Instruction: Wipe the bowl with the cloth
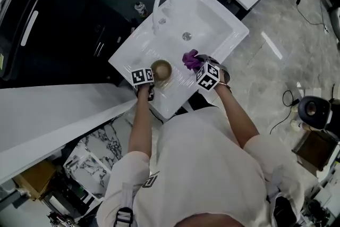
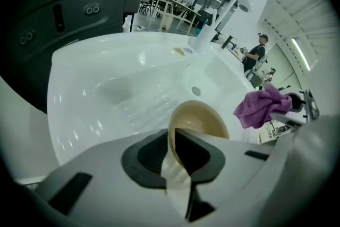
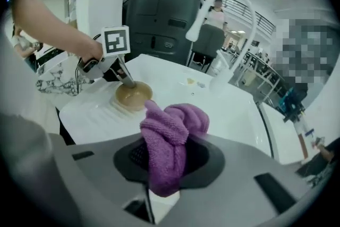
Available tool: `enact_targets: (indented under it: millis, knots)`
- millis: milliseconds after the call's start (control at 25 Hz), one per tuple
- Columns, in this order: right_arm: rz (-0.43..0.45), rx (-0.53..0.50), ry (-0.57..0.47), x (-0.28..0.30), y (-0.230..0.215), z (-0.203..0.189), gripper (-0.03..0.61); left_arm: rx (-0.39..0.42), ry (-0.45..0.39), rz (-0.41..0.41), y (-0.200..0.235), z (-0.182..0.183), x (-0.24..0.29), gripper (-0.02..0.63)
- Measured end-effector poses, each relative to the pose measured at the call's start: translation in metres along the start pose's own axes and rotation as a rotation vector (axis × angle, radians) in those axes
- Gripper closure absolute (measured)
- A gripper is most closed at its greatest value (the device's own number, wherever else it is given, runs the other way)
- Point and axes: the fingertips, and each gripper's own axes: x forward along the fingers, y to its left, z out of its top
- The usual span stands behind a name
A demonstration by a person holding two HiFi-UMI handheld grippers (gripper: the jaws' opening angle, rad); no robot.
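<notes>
Tan glossy bowl [image 1: 161,70], shallow, sits on ribbed drainboard of white sink [image 1: 212,13], near front edge. Left gripper [image 2: 172,141] jaws nearly together, pinching bowl's rim. Purple terry cloth [image 3: 170,135], bunched, clamped in right gripper [image 3: 164,167], just beside bowl, not touching.

The bowl [image 1: 161,70] is small, round and tan, glossy inside, standing mouth up just left of the head view's centre. The cloth [image 1: 191,59] is purple terry, bunched into a drooping wad, just right of the bowl and apart from it, slightly higher in the frame
</notes>
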Motion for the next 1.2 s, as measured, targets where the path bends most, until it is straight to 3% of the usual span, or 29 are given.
enact_targets:
  millis: [80,480,680,880,1080,1200]
  knots:
    - [-0.009,0.038,-0.001,-0.001,-0.014,-0.002,0.488,-0.024,-0.006,-0.026,0.001,0.001,0.001,0.502]
    - [-0.004,0.242,-0.142,0.007,-0.027,0.032,0.488,-0.015,-0.212,0.071,0.009,0.013,-0.038,0.500]
    - [0.023,0.378,-0.199,0.020,-0.019,0.043,0.486,-0.012,-0.367,0.019,-0.015,0.013,-0.061,0.500]
    - [0.048,0.397,-0.258,0.022,-0.012,0.053,0.486,-0.011,-0.486,0.010,-0.033,0.009,-0.081,0.543]
    - [0.050,0.407,-0.292,0.022,-0.006,0.055,0.488,-0.048,-0.519,0.005,-0.033,-0.002,-0.088,0.604]
    - [0.057,0.412,-0.301,0.021,-0.001,0.053,0.488,-0.034,-0.528,0.012,-0.035,-0.006,-0.092,0.607]
